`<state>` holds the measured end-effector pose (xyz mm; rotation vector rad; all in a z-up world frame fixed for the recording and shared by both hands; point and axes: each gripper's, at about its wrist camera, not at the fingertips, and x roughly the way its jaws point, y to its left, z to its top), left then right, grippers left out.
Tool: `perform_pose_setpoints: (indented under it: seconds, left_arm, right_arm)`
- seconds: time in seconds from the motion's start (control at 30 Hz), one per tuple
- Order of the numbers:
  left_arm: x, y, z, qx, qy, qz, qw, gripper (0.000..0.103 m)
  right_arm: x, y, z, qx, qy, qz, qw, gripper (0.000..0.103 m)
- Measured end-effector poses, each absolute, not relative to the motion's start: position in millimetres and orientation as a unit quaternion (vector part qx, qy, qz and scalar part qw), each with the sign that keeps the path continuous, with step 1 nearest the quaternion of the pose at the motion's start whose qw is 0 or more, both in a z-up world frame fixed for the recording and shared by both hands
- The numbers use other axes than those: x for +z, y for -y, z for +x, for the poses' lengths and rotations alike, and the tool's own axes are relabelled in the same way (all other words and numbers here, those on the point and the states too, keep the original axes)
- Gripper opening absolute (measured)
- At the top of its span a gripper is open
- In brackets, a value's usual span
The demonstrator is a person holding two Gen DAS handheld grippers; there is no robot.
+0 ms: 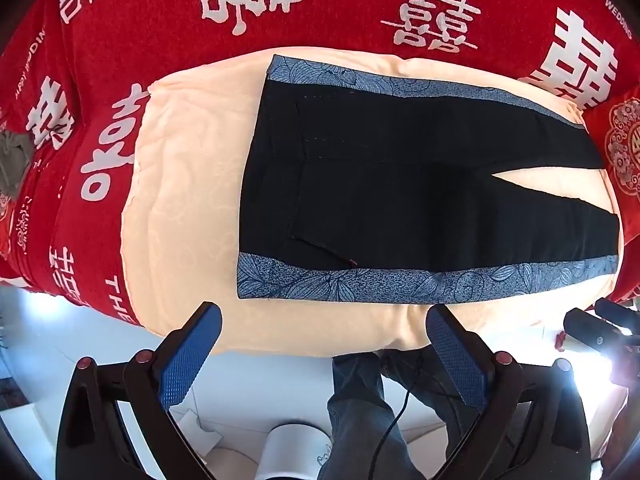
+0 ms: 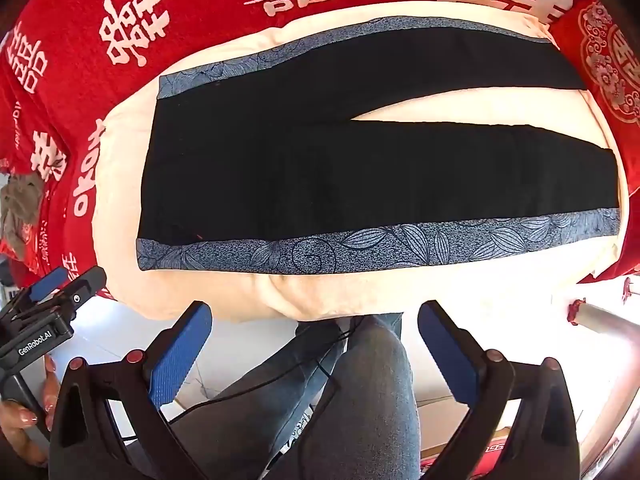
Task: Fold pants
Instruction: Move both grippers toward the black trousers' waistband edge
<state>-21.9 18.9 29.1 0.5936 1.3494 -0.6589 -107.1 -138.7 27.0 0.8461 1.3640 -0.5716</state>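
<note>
red bed (image 1: 168, 32), cream blanket (image 1: 180, 200), black pants (image 1: 400, 184)

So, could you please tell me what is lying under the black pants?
The pants lie flat on a cream blanket, which shows all around them and between the legs. Under that is a red bedspread. Anything directly beneath the pants is covered.

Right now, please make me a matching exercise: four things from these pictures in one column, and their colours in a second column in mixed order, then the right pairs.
Things:
1. pants, main panel
2. side stripe of the pants
3. cloth under the pants
4. bedspread

Colours:
A. red with white characters
B. black
C. pale peach
D. blue-grey with a leaf pattern

Pairs: 1-B, 2-D, 3-C, 4-A
</note>
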Motion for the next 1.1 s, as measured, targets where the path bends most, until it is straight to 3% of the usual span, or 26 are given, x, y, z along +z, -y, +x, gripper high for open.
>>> perform_pose_setpoints:
  seconds: [0.77, 1.1]
  left_arm:
    - [11, -19, -17, -0.294, -0.612, 0.268, 0.683, 0.103]
    - [-39, -7, -21, -0.292, -0.625, 0.266, 0.673, 0.103]
  right_arm:
    - [11, 147, -113, -0.277, -0.606, 0.365, 0.651, 0.103]
    - [-38, 155, -117, -0.284, -0.632, 0.344, 0.634, 0.103]
